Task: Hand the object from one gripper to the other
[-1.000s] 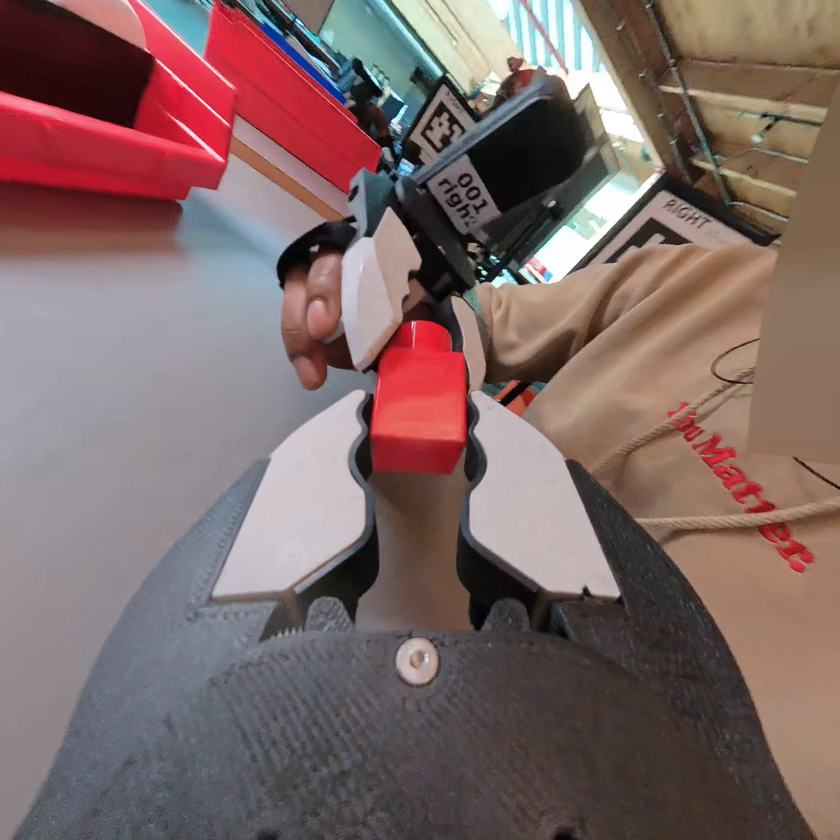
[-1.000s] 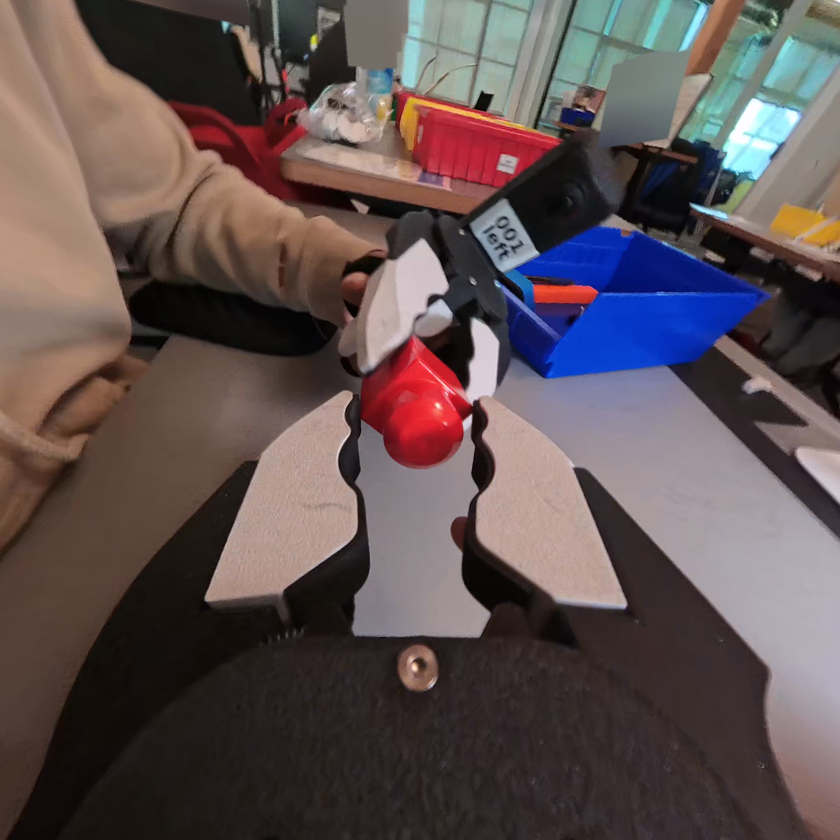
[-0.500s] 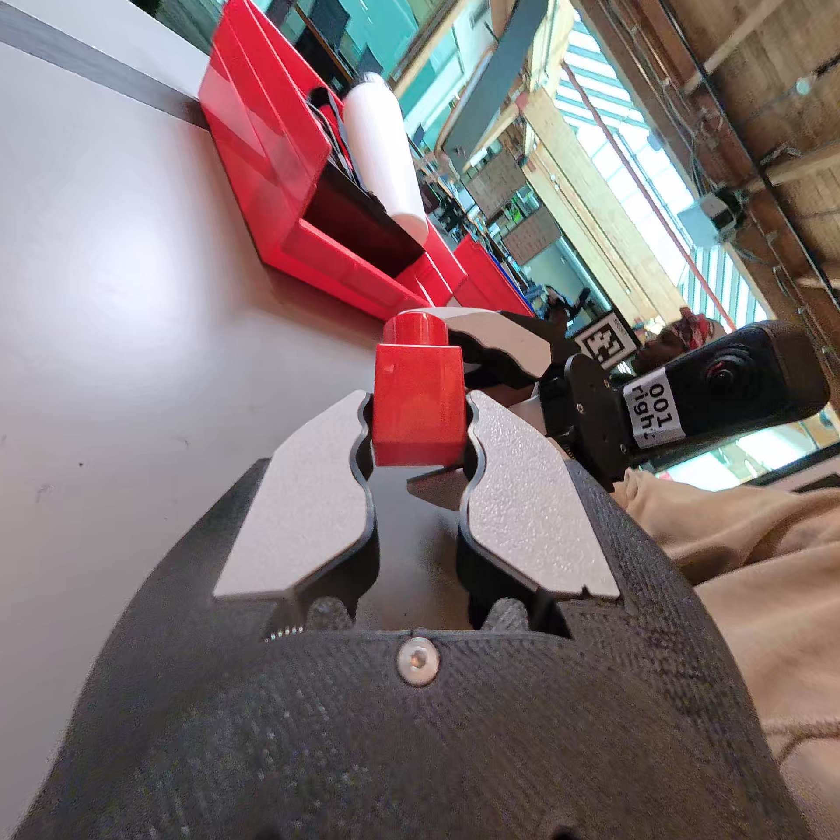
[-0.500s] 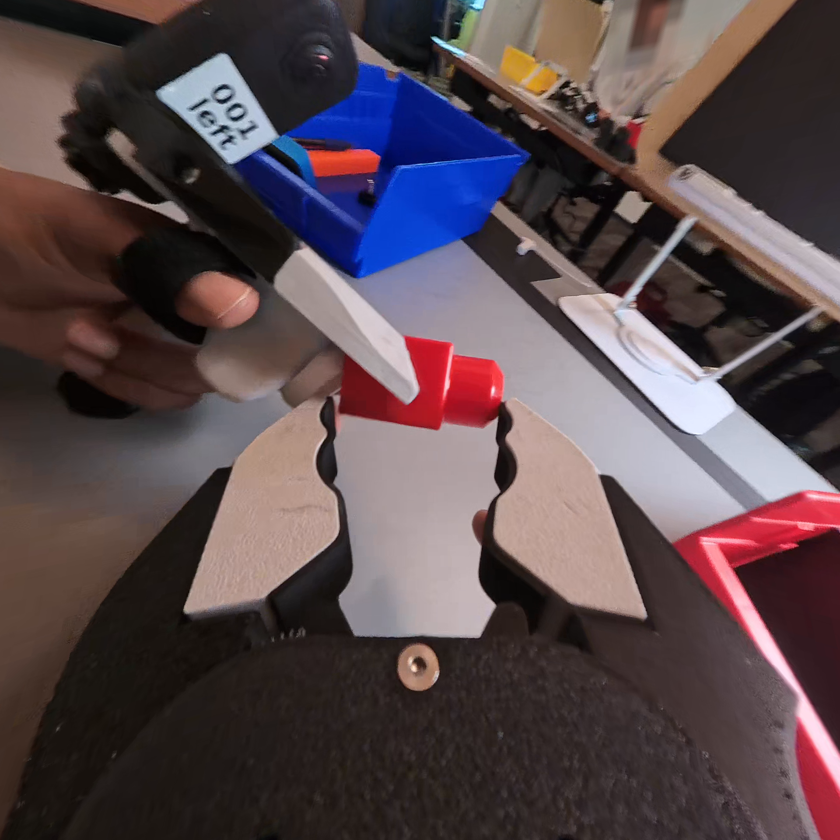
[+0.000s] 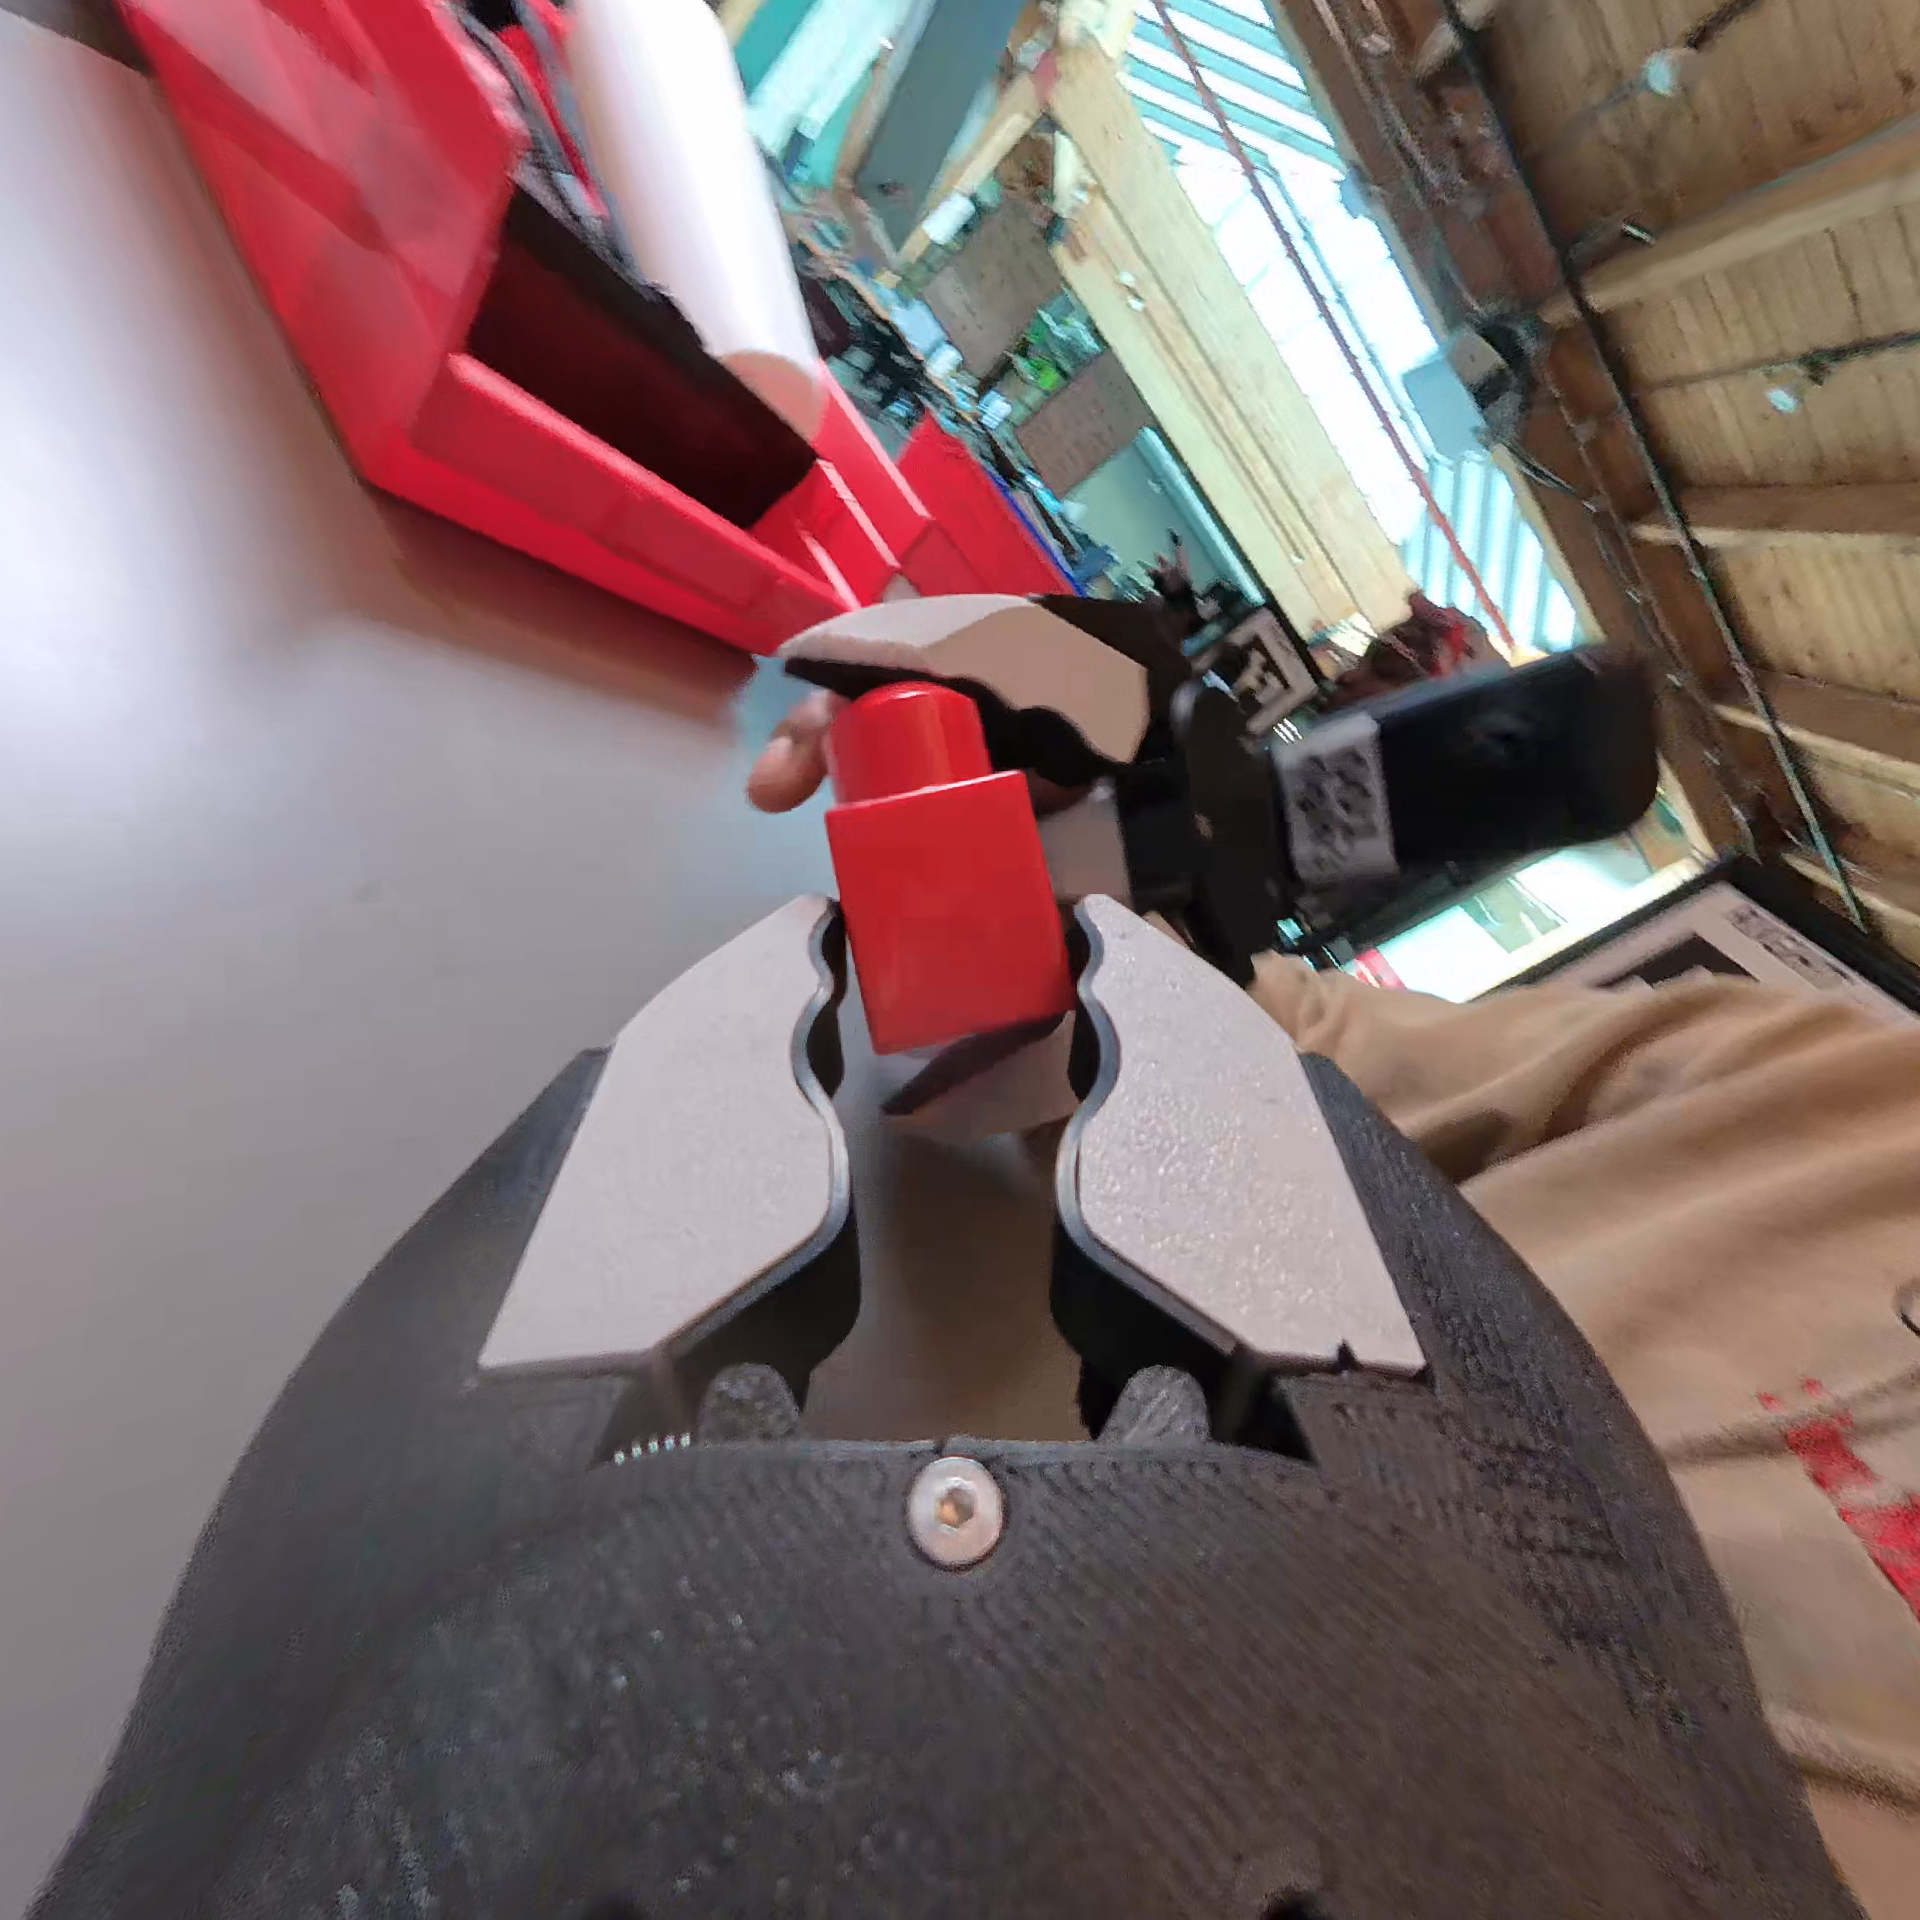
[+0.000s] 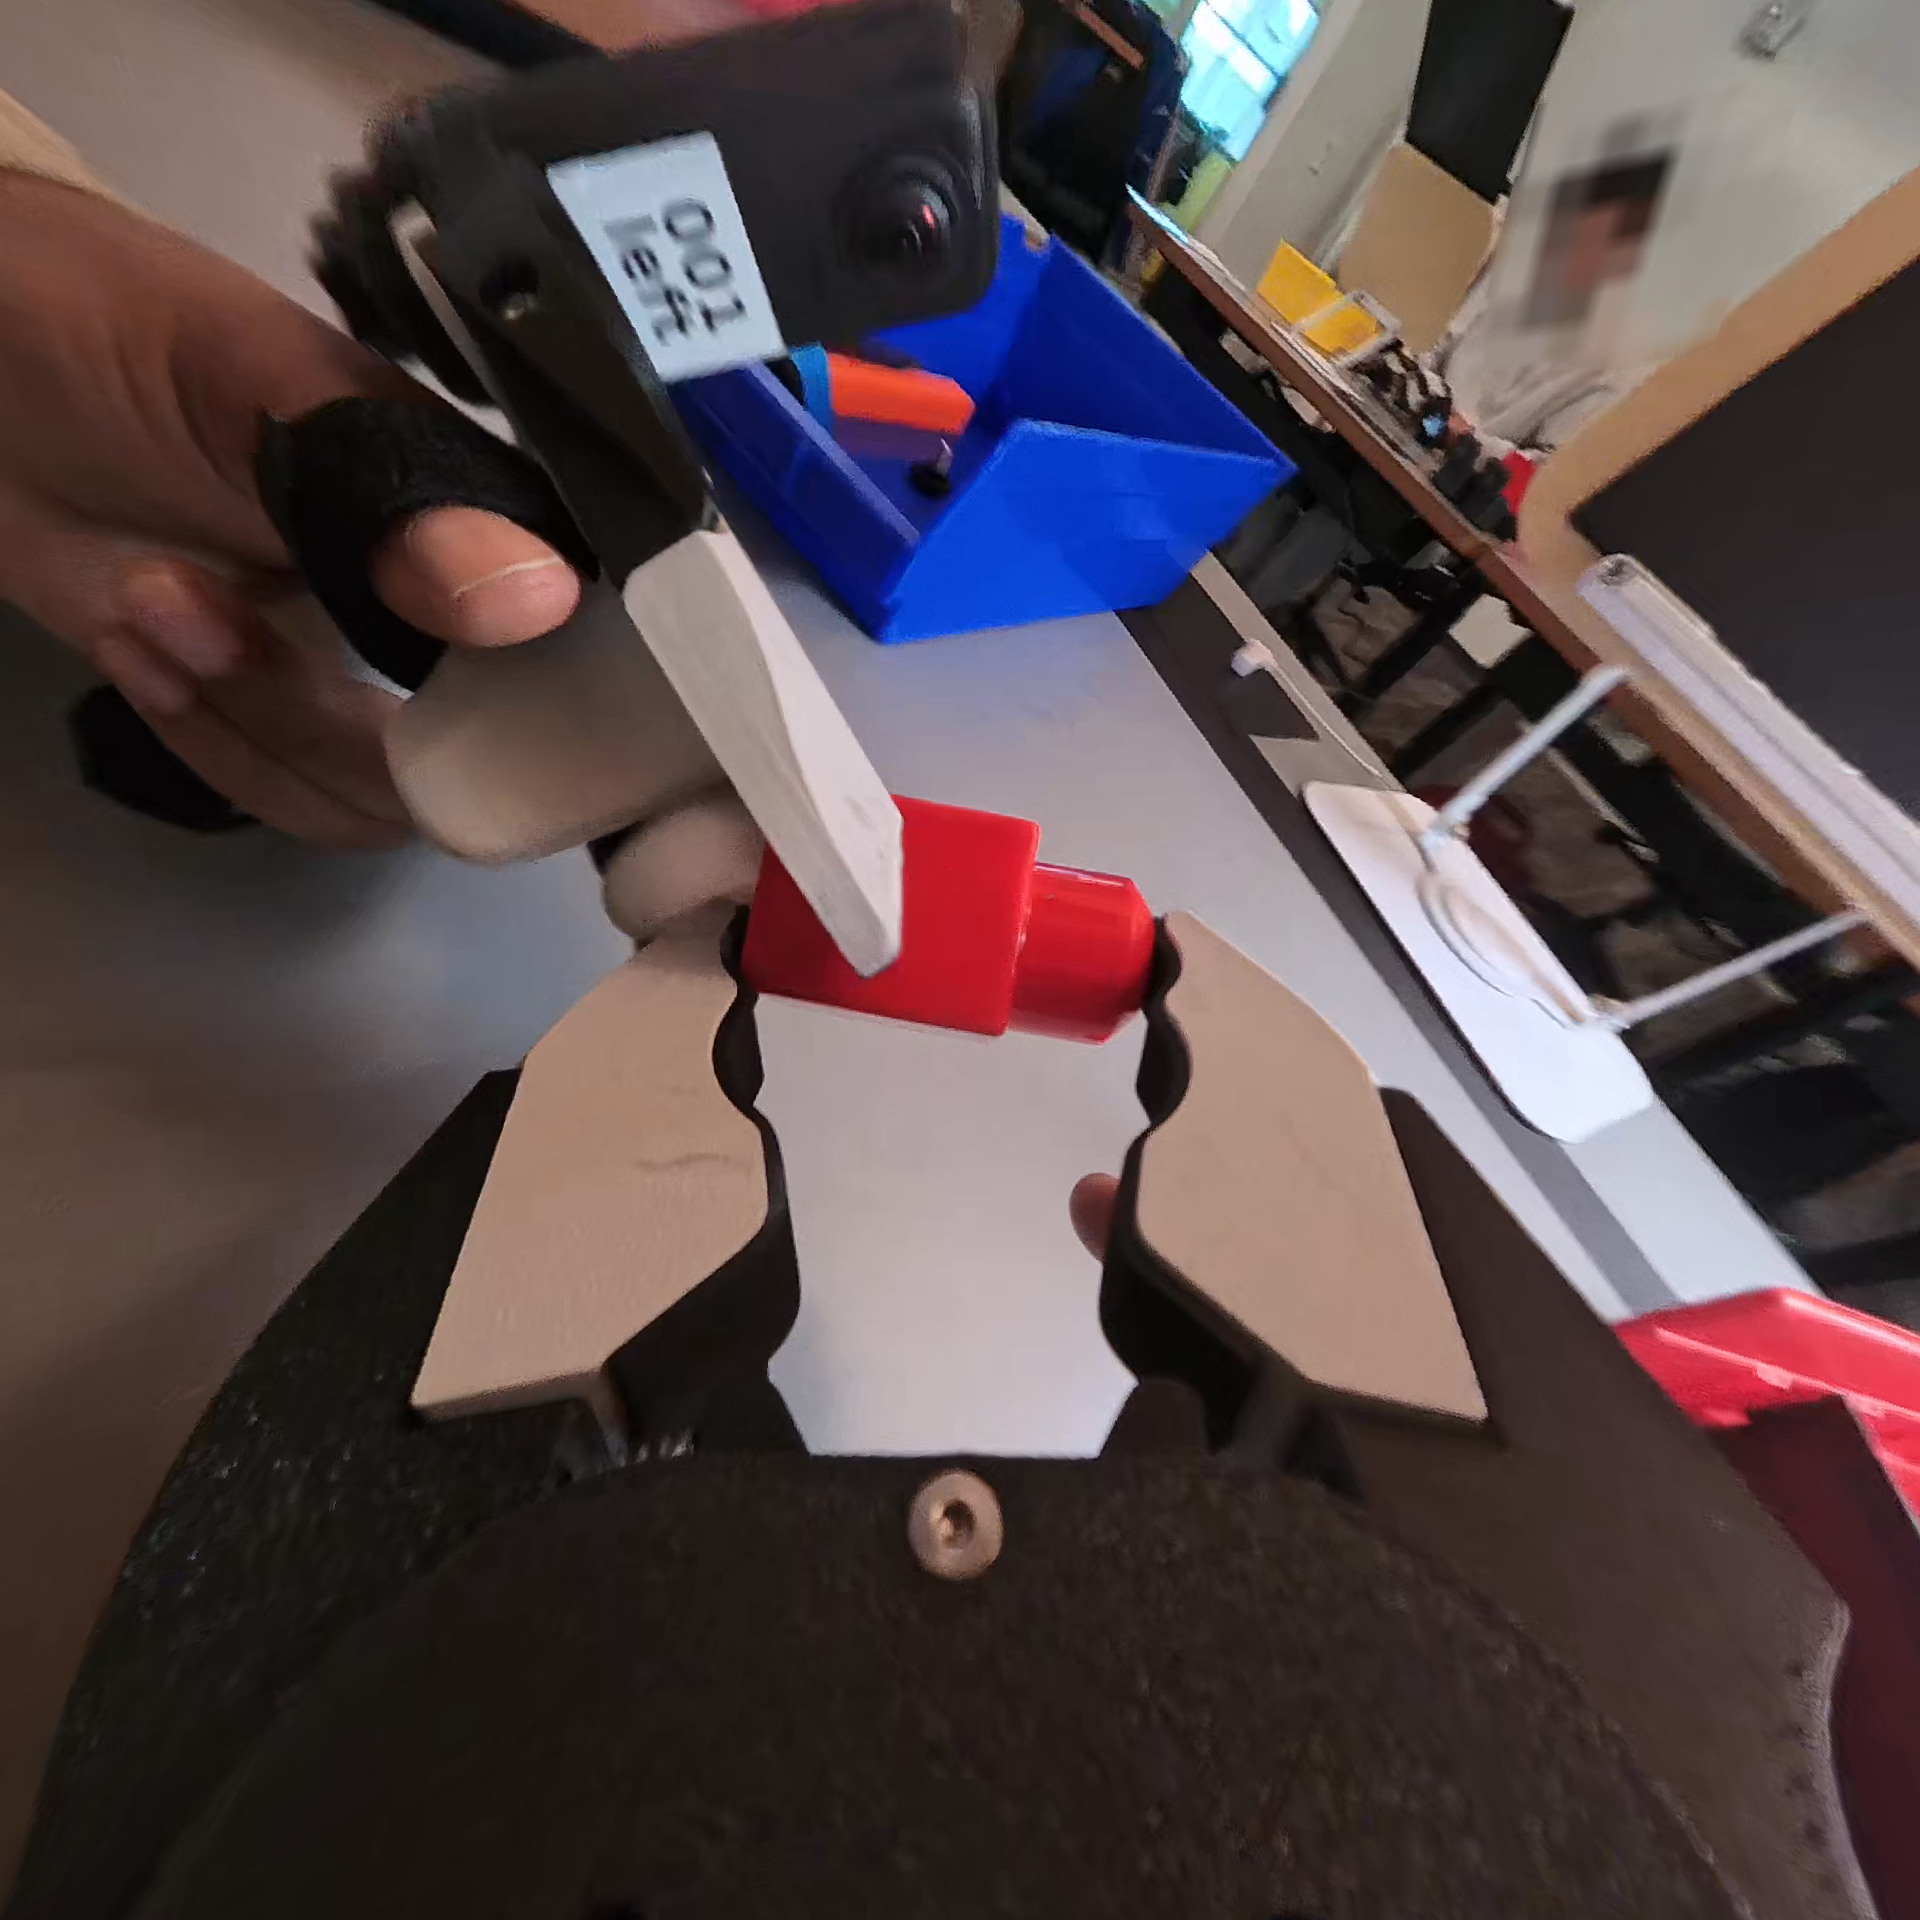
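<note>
A red block with a round knob (image 5: 945, 914) is clamped by its sides between the fingertips of my left gripper (image 5: 951, 930), which is shut on it. My right gripper (image 6: 945, 935) spans the same block (image 6: 966, 925) lengthwise, one tip on the base and one on the knob end, both touching. In the left wrist view, the right gripper's fingers (image 5: 1039, 665) sit above the knob and below the base. In the right wrist view, the left gripper's finger (image 6: 790, 790) crosses the front of the block. The block is held above the grey table (image 6: 935, 1195).
A red bin (image 5: 582, 488) with a white roll (image 5: 686, 208) stands beyond the block. A blue bin (image 6: 1039, 520) holding an orange part sits behind. A white wire stand (image 6: 1475, 987) is at the table's right edge, and a red bin corner (image 6: 1787, 1361) lies lower right. The tips of both grippers are at nearly the same place.
The right gripper turned from facing the knob end to spanning the block lengthwise, and its tips have come onto both ends. The left gripper has kept its hold throughout.
</note>
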{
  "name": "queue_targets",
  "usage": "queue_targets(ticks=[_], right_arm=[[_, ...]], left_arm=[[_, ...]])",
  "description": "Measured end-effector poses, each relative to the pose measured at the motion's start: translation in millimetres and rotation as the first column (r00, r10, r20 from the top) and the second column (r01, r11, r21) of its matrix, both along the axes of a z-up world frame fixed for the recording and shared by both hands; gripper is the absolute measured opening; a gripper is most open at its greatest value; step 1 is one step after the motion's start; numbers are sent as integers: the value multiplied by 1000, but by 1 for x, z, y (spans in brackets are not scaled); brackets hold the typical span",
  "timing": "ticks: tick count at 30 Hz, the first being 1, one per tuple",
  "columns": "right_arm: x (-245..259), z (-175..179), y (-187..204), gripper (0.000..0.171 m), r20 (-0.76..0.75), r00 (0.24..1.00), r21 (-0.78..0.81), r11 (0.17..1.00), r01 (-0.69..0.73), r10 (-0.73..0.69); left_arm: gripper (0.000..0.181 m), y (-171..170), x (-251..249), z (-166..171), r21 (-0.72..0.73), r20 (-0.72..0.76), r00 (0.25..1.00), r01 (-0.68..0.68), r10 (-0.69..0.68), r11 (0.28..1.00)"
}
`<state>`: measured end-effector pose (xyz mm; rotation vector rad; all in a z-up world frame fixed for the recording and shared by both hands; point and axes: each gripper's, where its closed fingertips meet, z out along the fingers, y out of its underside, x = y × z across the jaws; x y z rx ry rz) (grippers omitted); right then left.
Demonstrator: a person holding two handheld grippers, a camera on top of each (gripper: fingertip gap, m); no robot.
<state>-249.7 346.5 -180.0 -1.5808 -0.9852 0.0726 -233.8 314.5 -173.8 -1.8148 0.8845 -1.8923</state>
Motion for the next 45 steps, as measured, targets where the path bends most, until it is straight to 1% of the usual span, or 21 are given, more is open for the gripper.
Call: queue_targets(ticks=[3,5,8,10,12,15,17,19,21,23,24,26,27,29,31,34,37,38,39,42,45], right_arm=[[-4,7,-16,71,-198,968,-132,974,-184,156],[-7,9,-28,71,-394,894,-265,905,-331,212],[-8,34,-38,71,-735,654,-311,767,-562,181],[-8,44,-43,71,-850,512,-310,671,-674,121],[-12,41,-43,70,-885,462,-332,612,-717,62],[-23,36,-53,71,-910,415,-366,481,-797,-4],[-30,38,-64,71,-927,373,-359,379,-853,-39],[-40,33,-72,71,-920,381,-392,282,-876,-93],[-47,26,-75,71,-909,398,-417,244,-876,-124],[-46,26,-73,71,-907,402,-421,267,-867,-124],[-43,26,-66,70,-900,417,-434,313,-845,-123],[-28,29,-47,60,-883,464,-433,498,-751,-68],[-17,34,-39,60,-869,495,-408,603,-686,-25],[0,46,-33,60,-799,594,-335,750,-570,95],[2,45,-41,52,-644,730,-276,820,-501,229],[-13,22,-59,43,-375,851,-230,852,-470,368],[-27,-5,-69,36,-201,879,-249,846,-472,431],[-31,-12,-73,27,-172,874,-260,834,-486,455],[-34,-17,-80,14,-162,858,-268,815,-514,488],[-35,-14,-81,10,-215,851,-300,797,-525,479],[-27,10,-66,8,-473,812,-347,775,-528,342]], left_arm=[[53,-7,-9,16,81,63,991,115,-120,990],[57,-8,-17,24,251,85,984,134,-159,959],[64,-14,-26,28,533,56,980,132,-191,836],[63,-15,-28,30,647,56,984,91,-167,757],[61,-14,-28,32,735,61,989,45,-132,677],[63,-15,-28,29,826,41,993,31,-114,563],[64,-21,-28,25,848,24,990,55,-141,528],[60,-31,-27,21,859,12,984,81,-178,506],[46,-41,-26,13,866,-23,977,125,-212,483],[43,-38,-24,12,871,-28,982,115,-186,477],[42,-32,-23,13,869,-35,987,108,-157,483],[42,-21,-25,13,834,-60,991,116,-120,539],[41,-15,-26,10,801,-83,990,133,-112,584],[42,-6,-28,1,709,-147,982,188,-118,680],[41,-2,-28,-6,606,-180,973,224,-143,763],[41,-11,-29,-21,471,-254,940,324,-226,821],[40,-31,-31,-27,329,-265,897,429,-354,841],[40,-39,-33,-26,266,-255,877,469,-408,842],[40,-45,-35,-26,215,-241,858,502,-453,838],[40,-41,-34,-16,187,-162,877,478,-453,858],[50,-25,-33,4,325,-80,932,360,-354,875]])
